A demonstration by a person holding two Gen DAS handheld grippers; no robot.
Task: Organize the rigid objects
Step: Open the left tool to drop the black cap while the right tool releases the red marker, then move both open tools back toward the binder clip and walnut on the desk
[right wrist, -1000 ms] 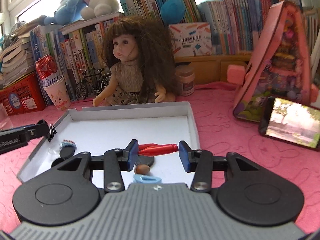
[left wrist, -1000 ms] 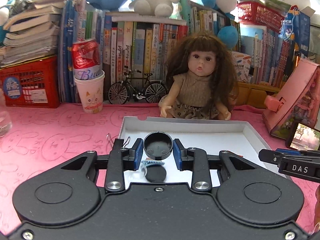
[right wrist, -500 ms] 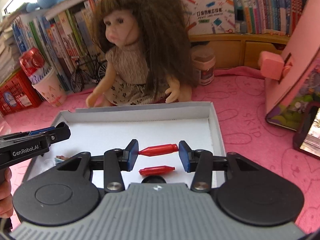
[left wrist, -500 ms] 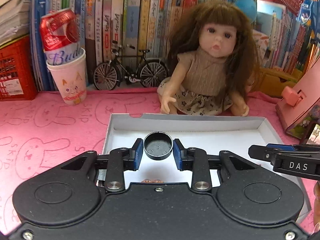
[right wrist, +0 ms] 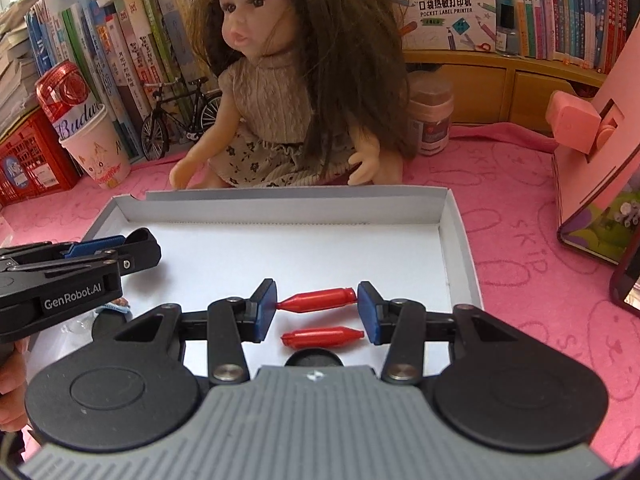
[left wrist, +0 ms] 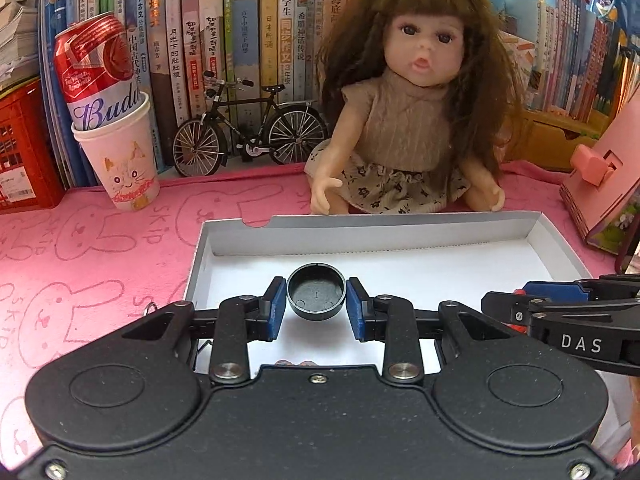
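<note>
Black round cap (left wrist: 316, 296), hollow side up, clamped in left tongs (left wrist: 316, 309).

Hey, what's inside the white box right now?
Inside the white box, one red bullet-shaped piece lies on the floor, with a dark round thing beside it, half hidden by the gripper body. The near-left corner is covered too.

Bright, even daylight and sharp focus in both views. Fisheye distortion bends the books (left wrist: 248, 32) at the frame edges. The white tray (right wrist: 456, 240) glares slightly.

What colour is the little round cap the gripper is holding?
Black cap, seen best in the left wrist view.
</note>
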